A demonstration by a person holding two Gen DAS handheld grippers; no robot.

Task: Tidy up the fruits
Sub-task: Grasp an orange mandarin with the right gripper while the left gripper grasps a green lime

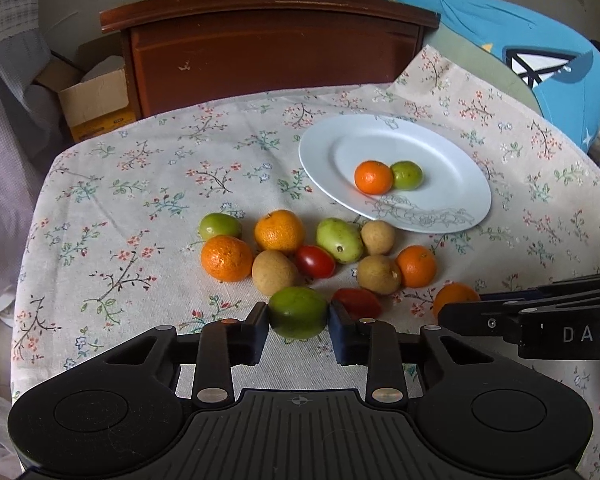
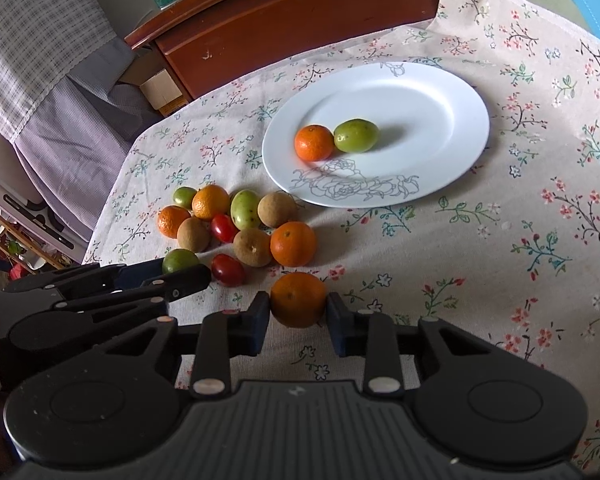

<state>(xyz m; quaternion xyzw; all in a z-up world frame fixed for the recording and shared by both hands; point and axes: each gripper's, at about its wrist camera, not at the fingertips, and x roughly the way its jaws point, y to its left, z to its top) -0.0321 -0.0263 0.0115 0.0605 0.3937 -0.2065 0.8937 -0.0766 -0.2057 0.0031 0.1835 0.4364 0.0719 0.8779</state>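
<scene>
My left gripper is shut on a green fruit at the near edge of a fruit pile. My right gripper is shut on a tangerine, also at the pile's near edge. Both fruits sit low at the floral tablecloth. The pile holds tangerines, brown fruits, green fruits and red tomatoes. A white plate behind the pile holds one tangerine and one green fruit. The plate also shows in the right wrist view.
A dark wooden cabinet stands behind the table. A cardboard box sits on the floor at the left. A blue cushion lies at the back right. The table's edge curves round on the left.
</scene>
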